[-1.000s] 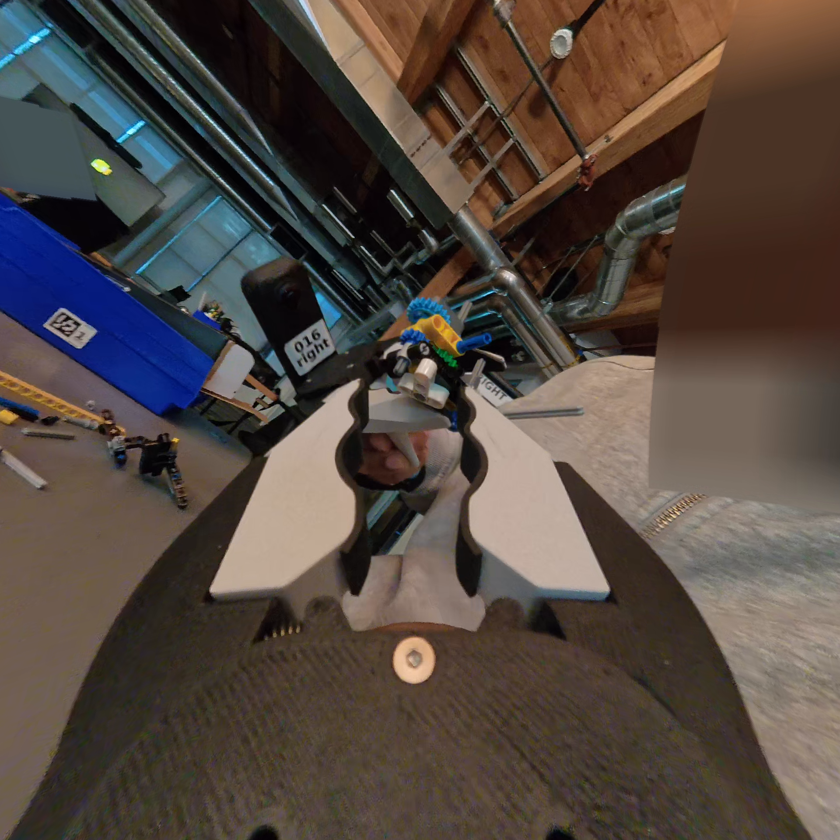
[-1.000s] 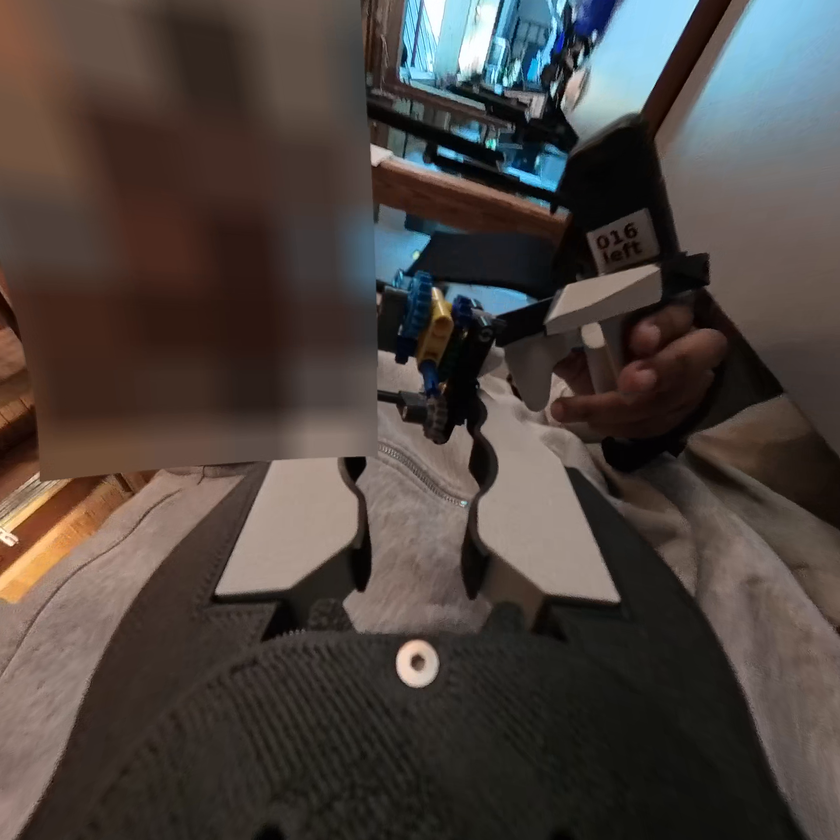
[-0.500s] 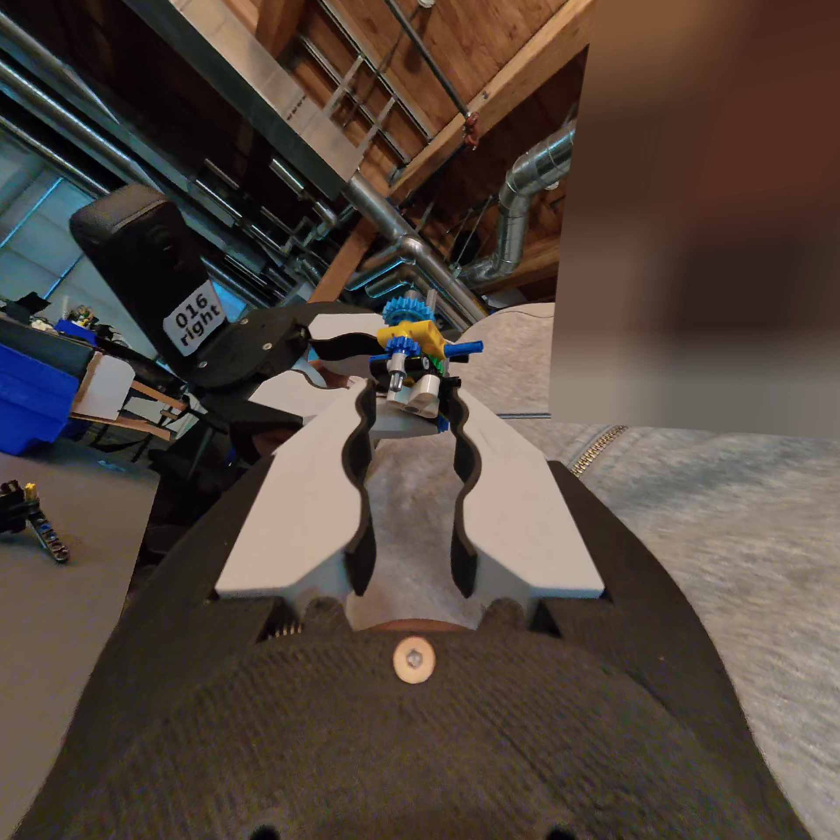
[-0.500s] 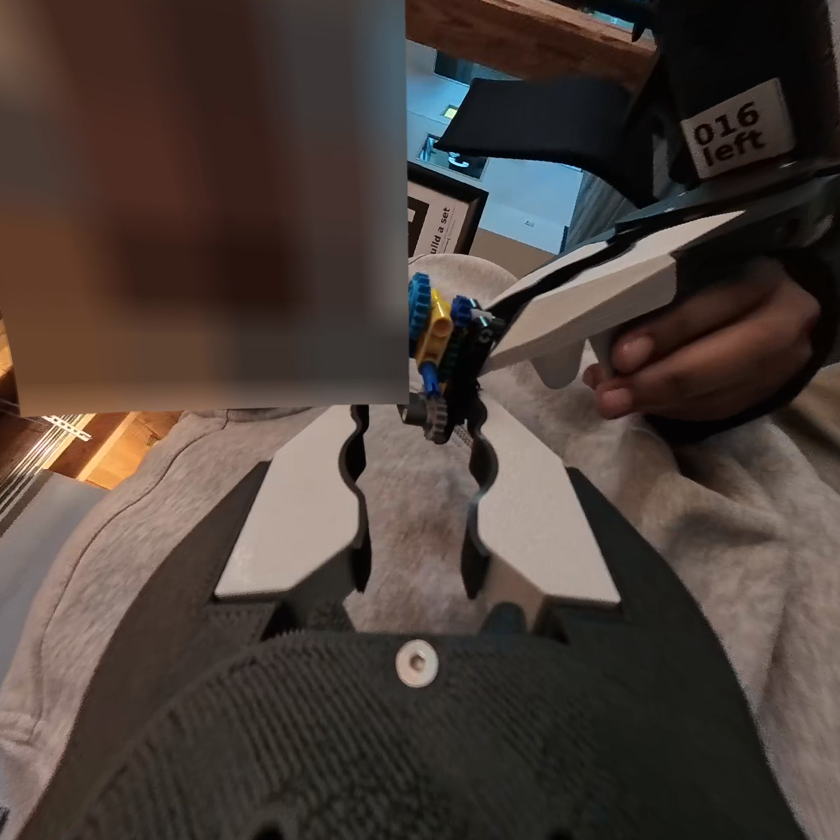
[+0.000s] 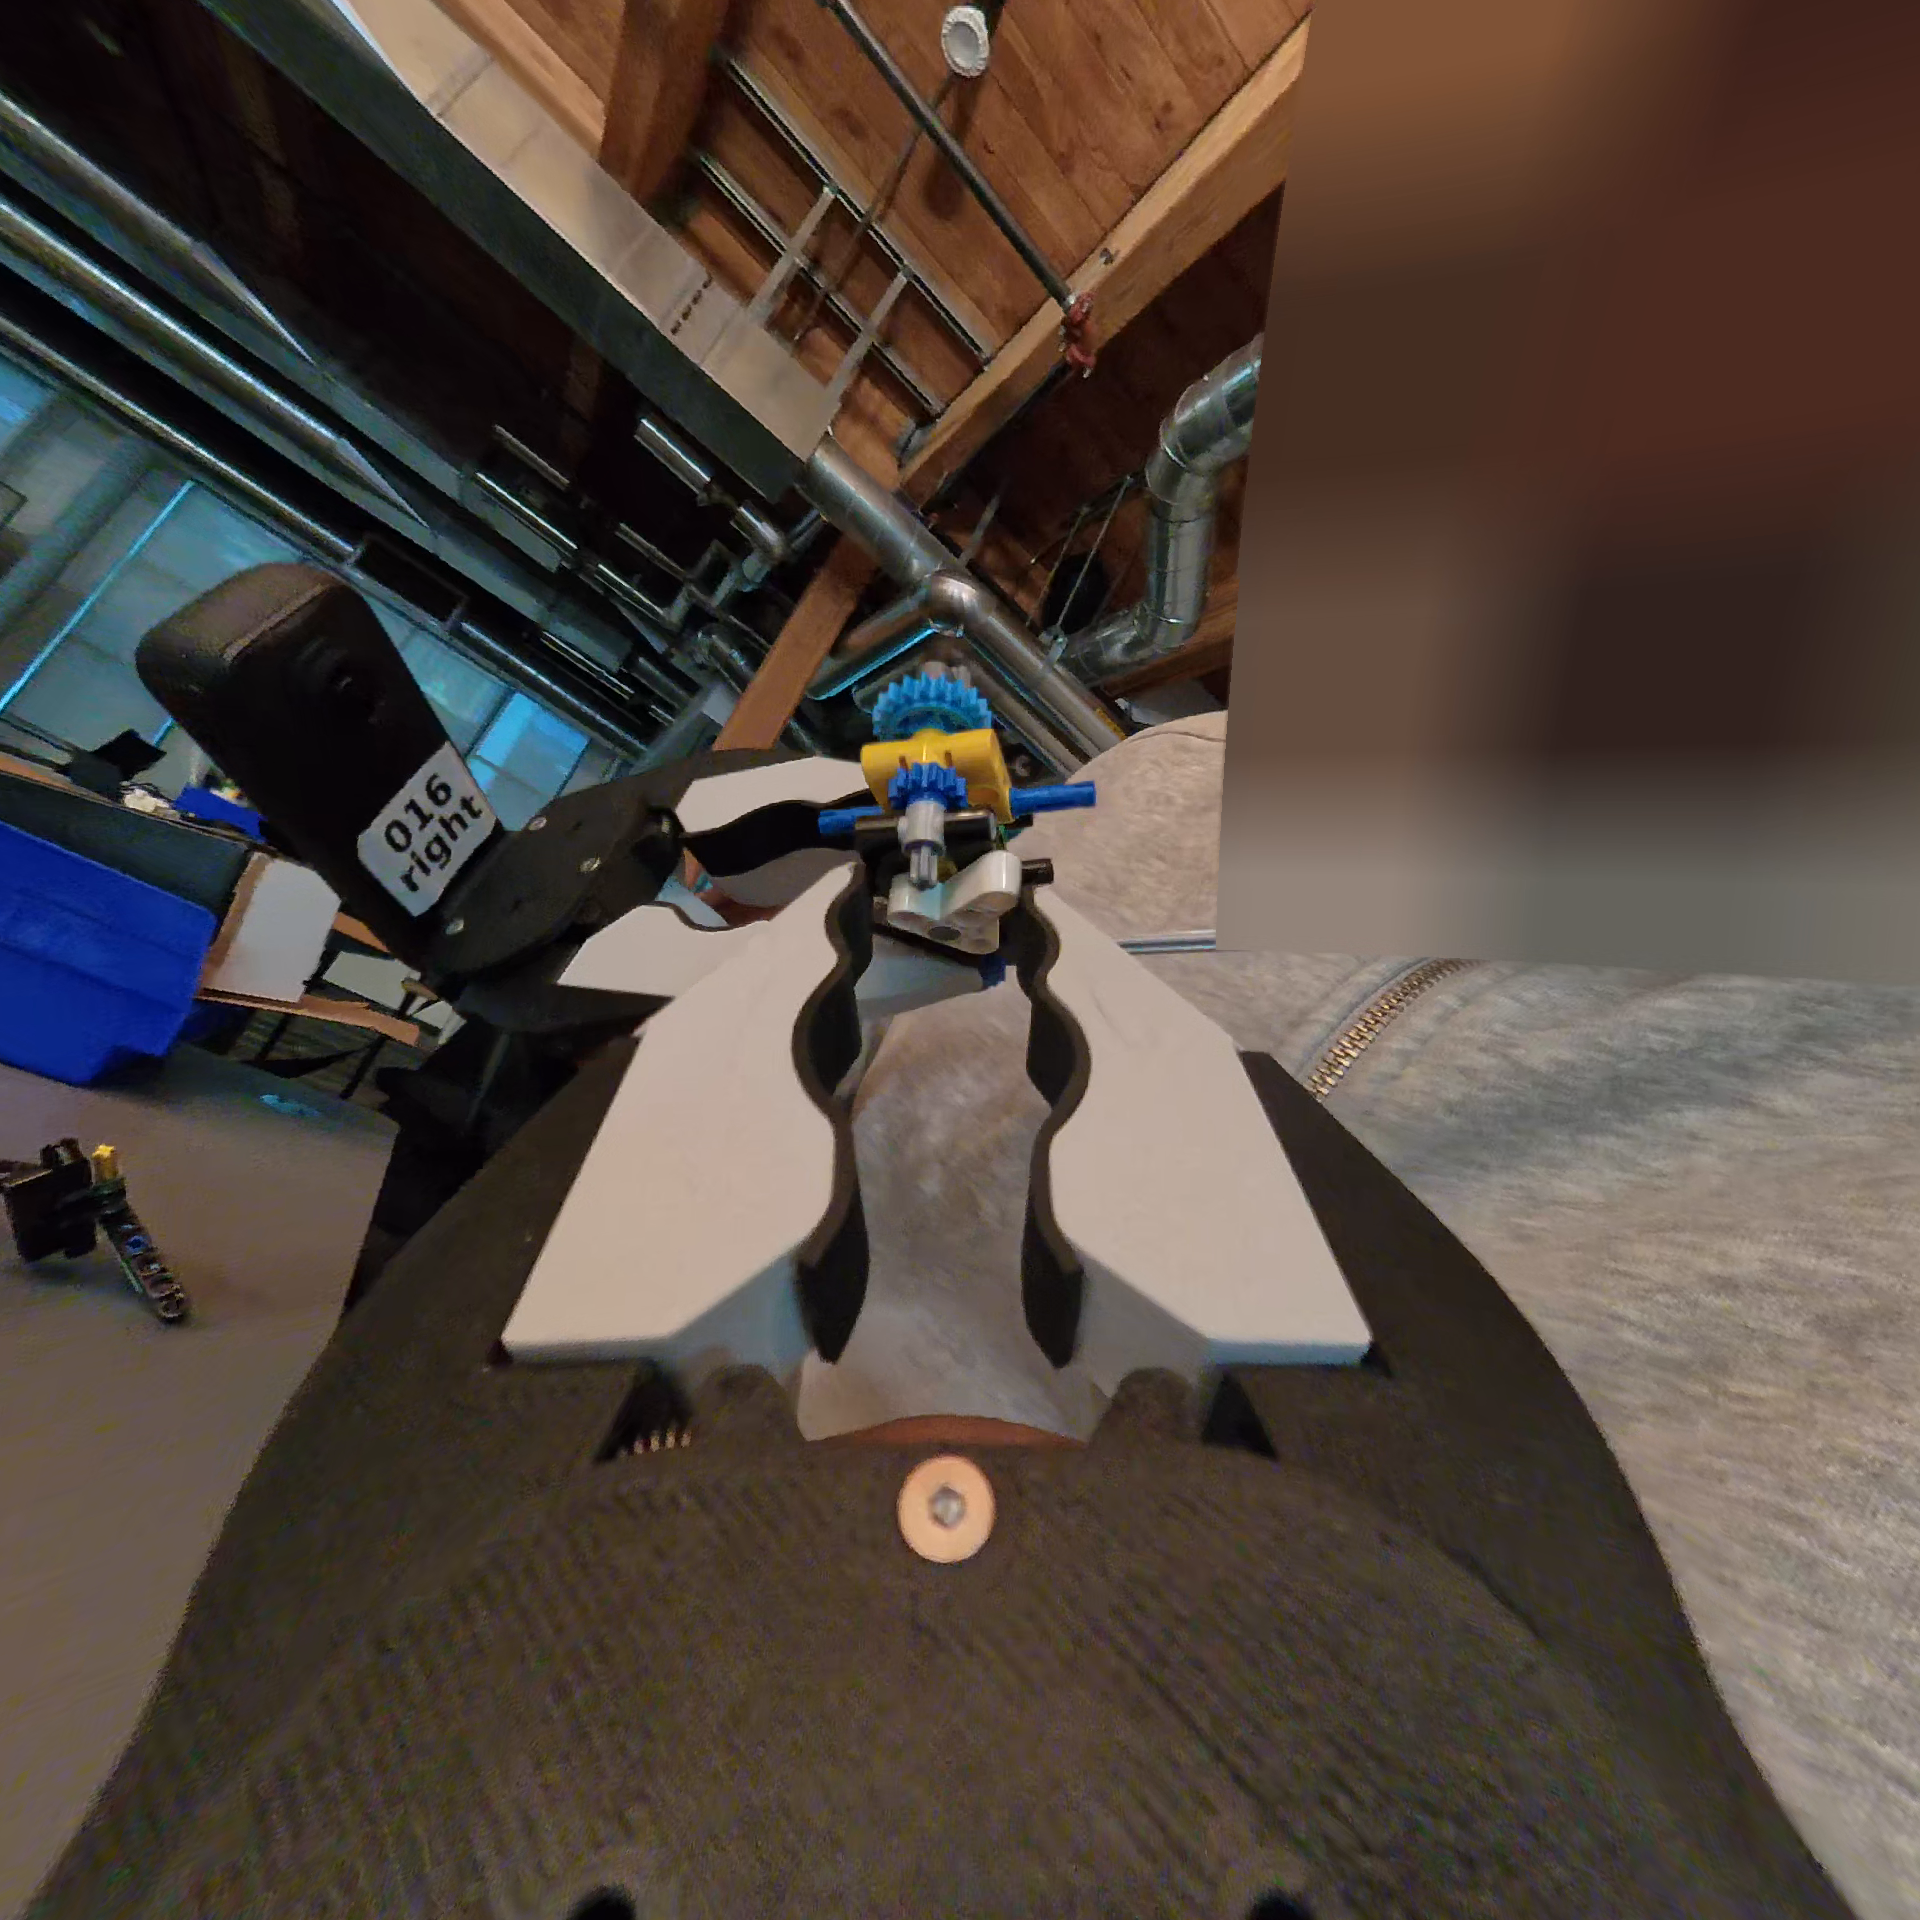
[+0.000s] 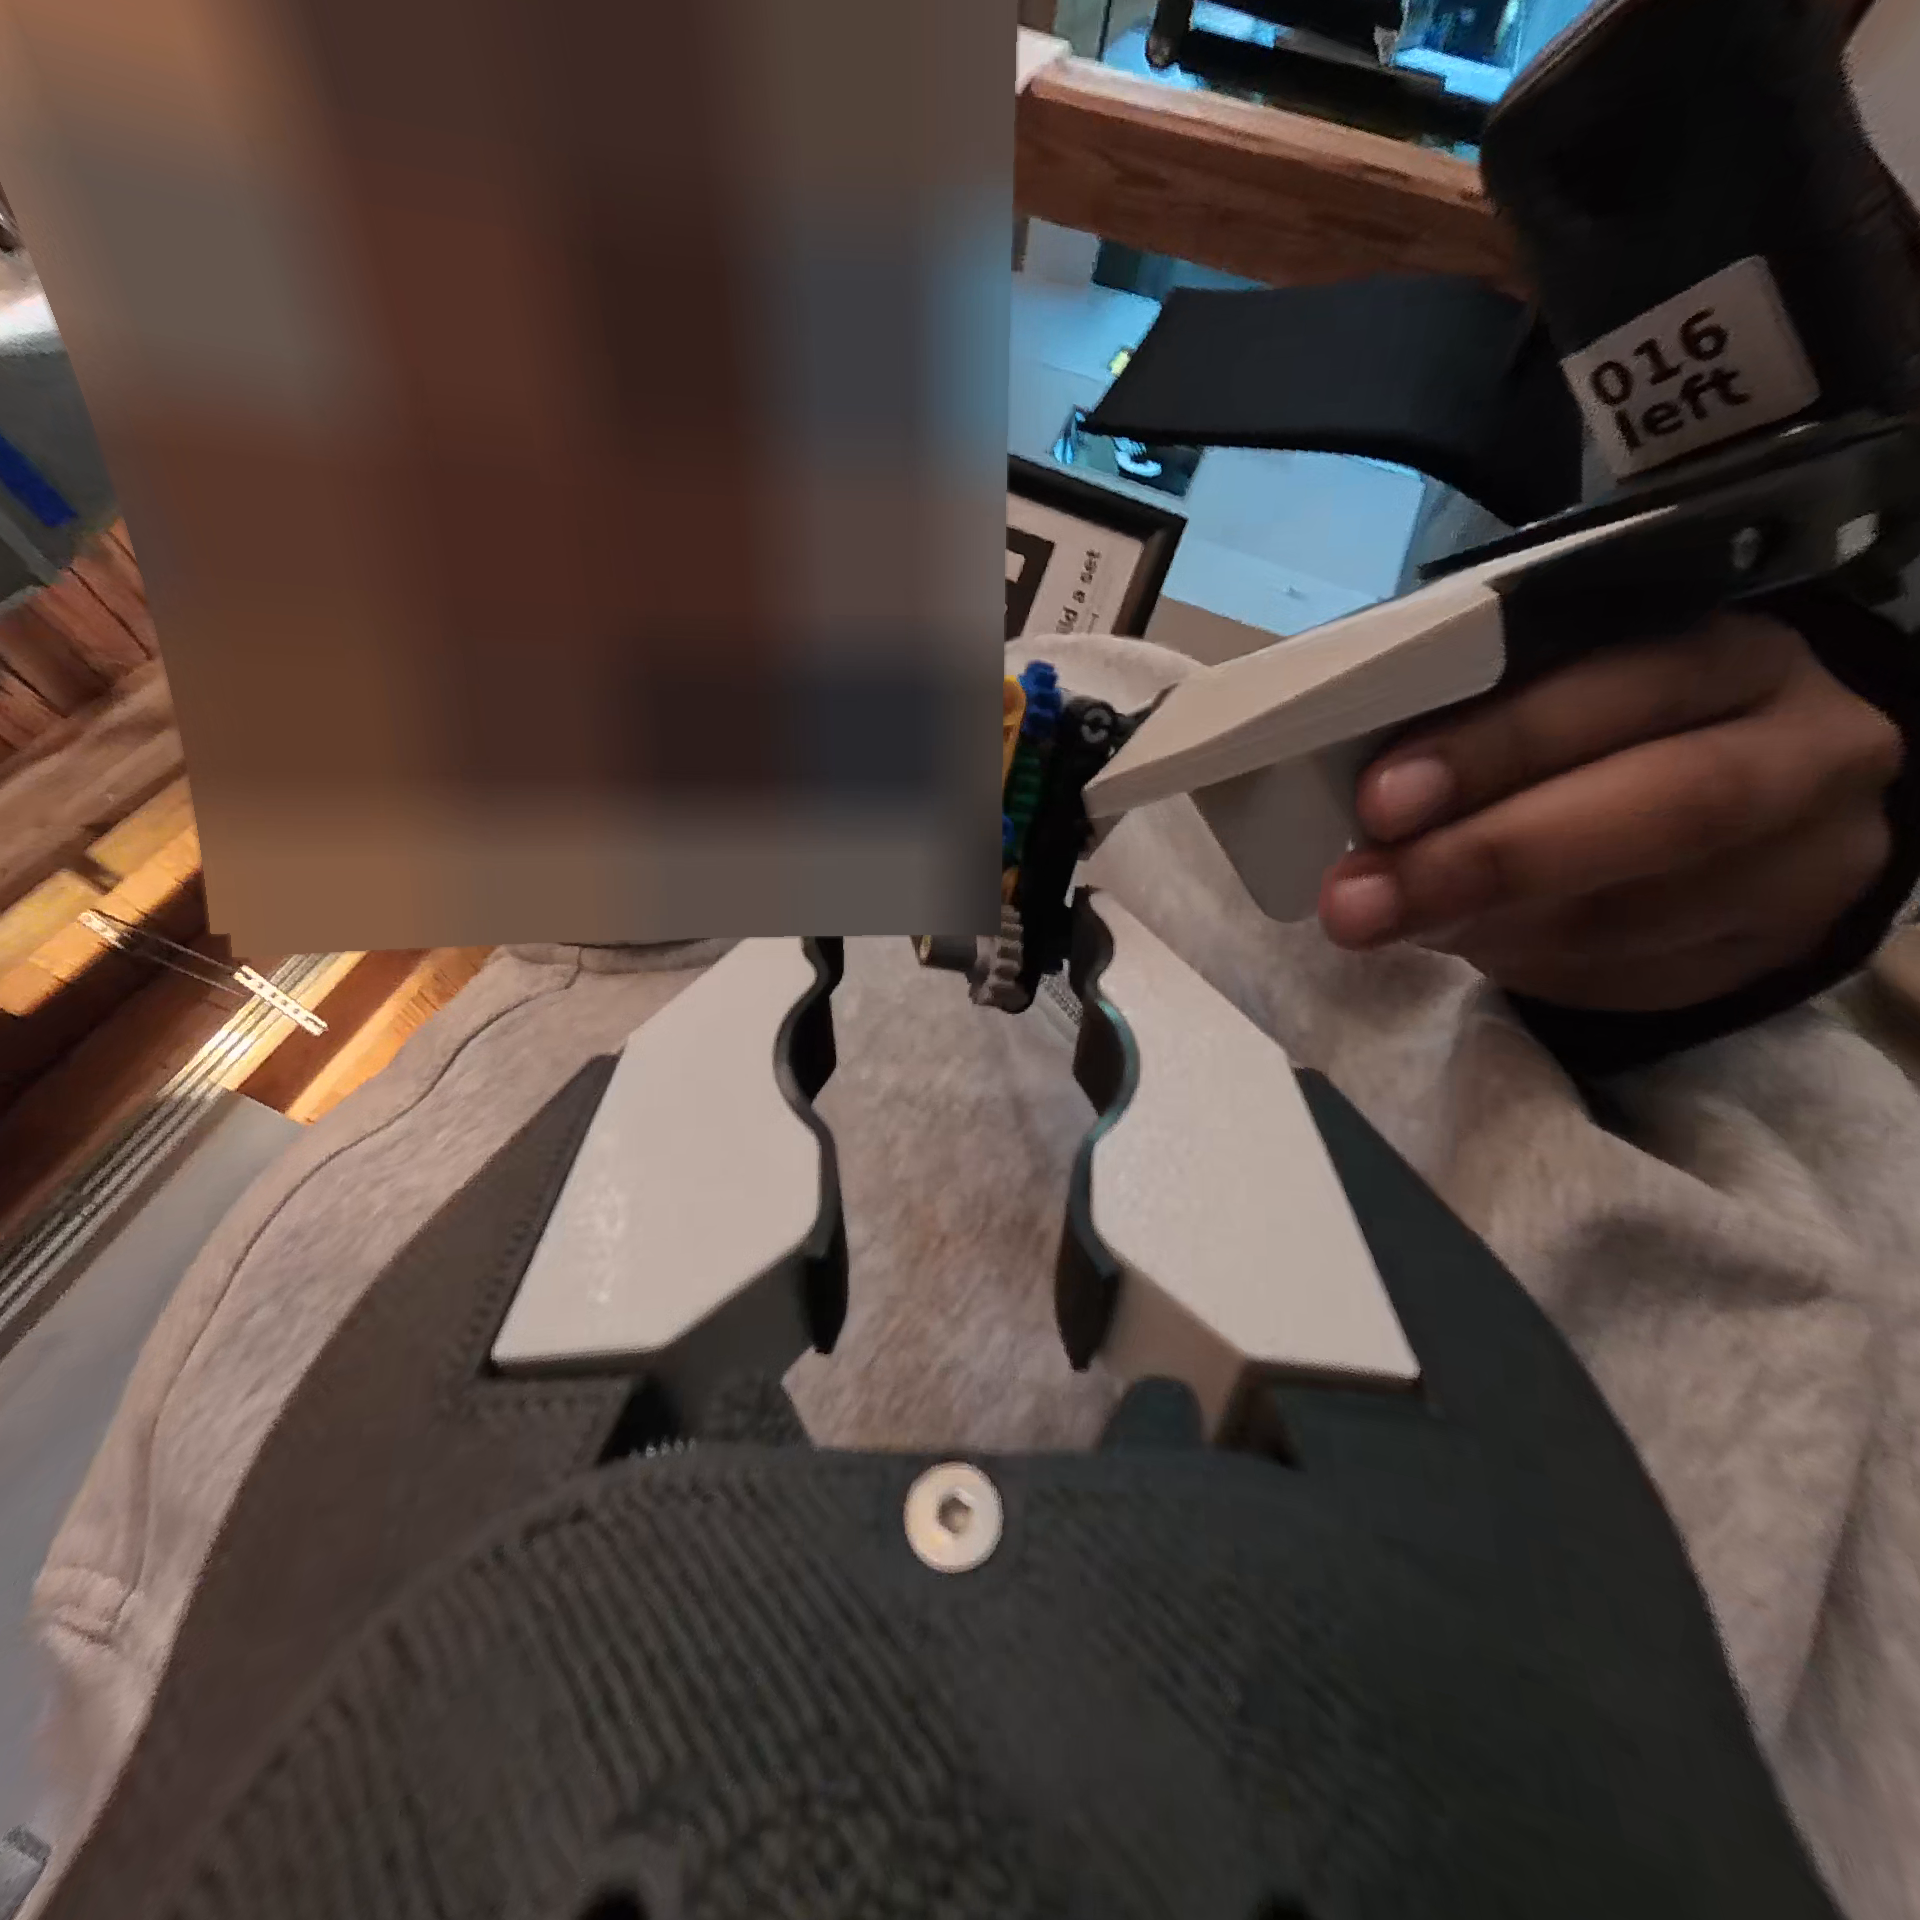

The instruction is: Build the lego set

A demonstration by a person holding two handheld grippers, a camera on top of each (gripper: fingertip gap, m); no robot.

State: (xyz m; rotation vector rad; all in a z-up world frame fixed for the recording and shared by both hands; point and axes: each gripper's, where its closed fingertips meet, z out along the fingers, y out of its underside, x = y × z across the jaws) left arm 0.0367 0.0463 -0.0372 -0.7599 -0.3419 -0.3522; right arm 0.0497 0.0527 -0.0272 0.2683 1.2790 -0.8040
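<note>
My left gripper (image 5: 940, 925) is shut on a small lego assembly (image 5: 935, 790) made of a blue gear, a yellow block, a grey connector and black axles, and holds it up in the air before a grey hoodie. My right gripper (image 6: 956, 956) is open. The assembly (image 6: 1049, 821) is just beyond its right fingertip, with a dark gear hanging between the tips. In the left wrist view the right gripper (image 5: 769, 831) reaches in from the left, up against the assembly. In the right wrist view the left gripper (image 6: 1112, 779) comes in from the right, held by a hand (image 6: 1558, 831).
A grey table (image 5: 156, 1455) lies at lower left with a black lego sub-assembly (image 5: 73, 1216) on it. A blue bin (image 5: 83, 966) stands behind. The person's grey hoodie (image 5: 1558, 1195) fills the space behind both grippers. A framed sign (image 6: 1091, 582) stands farther back.
The right gripper has closed in on the assembly from the left and its tips now flank the lower gear. The left gripper has kept its hold while both views swung.
</note>
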